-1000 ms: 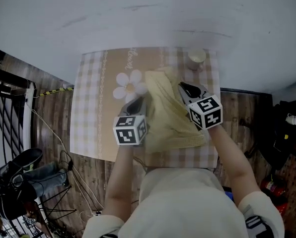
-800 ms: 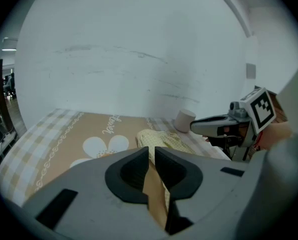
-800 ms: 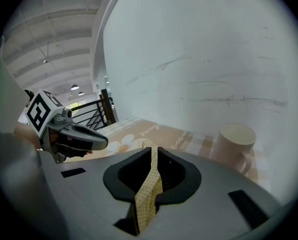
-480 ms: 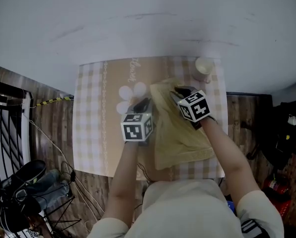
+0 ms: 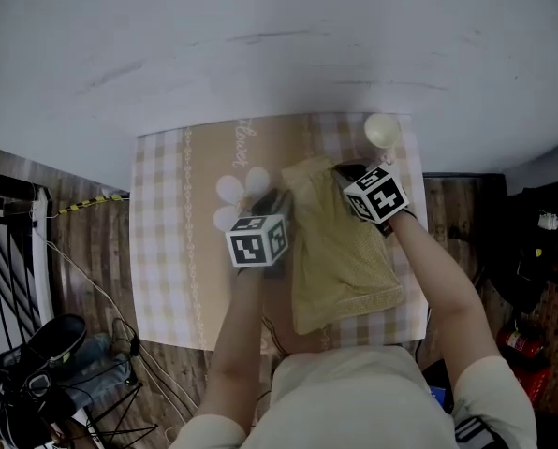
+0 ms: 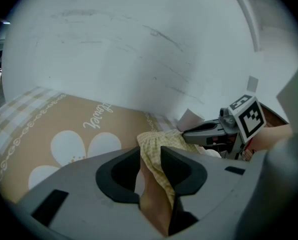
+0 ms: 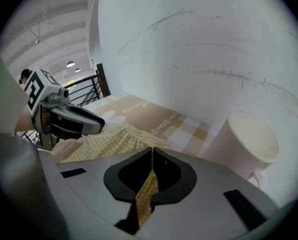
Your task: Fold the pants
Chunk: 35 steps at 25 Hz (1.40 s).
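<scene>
The yellow checked pants (image 5: pixel 343 251) lie folded on the right half of the checked tablecloth (image 5: pixel 176 241). My left gripper (image 5: pixel 281 200) is at their far left corner. Its jaws have just been opening and now stand apart, with the cloth's edge (image 6: pixel 158 138) still between them, resting against the right jaw. My right gripper (image 5: pixel 347 172) is at the far right corner, shut on a thin fold of the pants (image 7: pixel 150 176). In each gripper view the other gripper shows across the waistband: the right gripper (image 6: pixel 186 132) and the left gripper (image 7: pixel 98 127).
A white paper cup (image 5: pixel 381 129) stands at the table's far right corner, close beside the right gripper, also in the right gripper view (image 7: pixel 244 144). A pale wall rises just behind the table. Black railing and shoes (image 5: pixel 17 382) are on the wooden floor at the left.
Both grippers moved towards the far side of the table and sank, laying the lifted, bunched pants down flat. The left jaws opened; the right jaws stayed closed on the cloth.
</scene>
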Each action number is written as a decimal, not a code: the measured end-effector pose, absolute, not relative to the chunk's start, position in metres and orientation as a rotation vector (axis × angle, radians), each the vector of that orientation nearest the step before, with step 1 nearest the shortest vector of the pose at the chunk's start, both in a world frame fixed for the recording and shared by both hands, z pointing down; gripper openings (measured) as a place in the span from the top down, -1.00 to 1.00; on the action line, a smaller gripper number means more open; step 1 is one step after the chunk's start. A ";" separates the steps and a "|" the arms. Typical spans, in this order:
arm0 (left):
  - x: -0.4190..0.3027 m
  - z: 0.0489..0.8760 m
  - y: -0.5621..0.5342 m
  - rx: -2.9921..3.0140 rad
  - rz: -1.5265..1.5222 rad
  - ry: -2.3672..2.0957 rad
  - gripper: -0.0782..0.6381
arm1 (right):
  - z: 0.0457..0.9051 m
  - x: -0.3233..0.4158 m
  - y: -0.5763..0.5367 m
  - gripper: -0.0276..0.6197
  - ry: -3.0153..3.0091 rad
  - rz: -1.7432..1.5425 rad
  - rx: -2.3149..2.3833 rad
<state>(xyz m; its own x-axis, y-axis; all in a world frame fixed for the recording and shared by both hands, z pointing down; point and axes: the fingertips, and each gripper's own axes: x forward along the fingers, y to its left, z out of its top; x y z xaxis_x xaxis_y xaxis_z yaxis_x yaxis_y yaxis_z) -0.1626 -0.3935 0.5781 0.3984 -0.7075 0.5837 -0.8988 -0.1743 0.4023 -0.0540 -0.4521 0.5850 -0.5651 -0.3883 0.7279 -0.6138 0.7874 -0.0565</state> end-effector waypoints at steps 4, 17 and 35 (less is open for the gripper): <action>-0.152 0.590 -0.400 1.910 0.367 -1.376 0.43 | 0.597 -0.035 -0.464 0.89 -2.164 0.299 0.761; -0.139 0.613 -0.412 1.909 0.591 -1.349 0.52 | 0.615 -0.040 -0.461 0.84 -2.156 0.455 0.777; -0.117 0.524 -0.349 2.279 0.530 -1.365 0.69 | 0.513 -0.004 -0.381 0.87 -2.454 0.364 0.877</action>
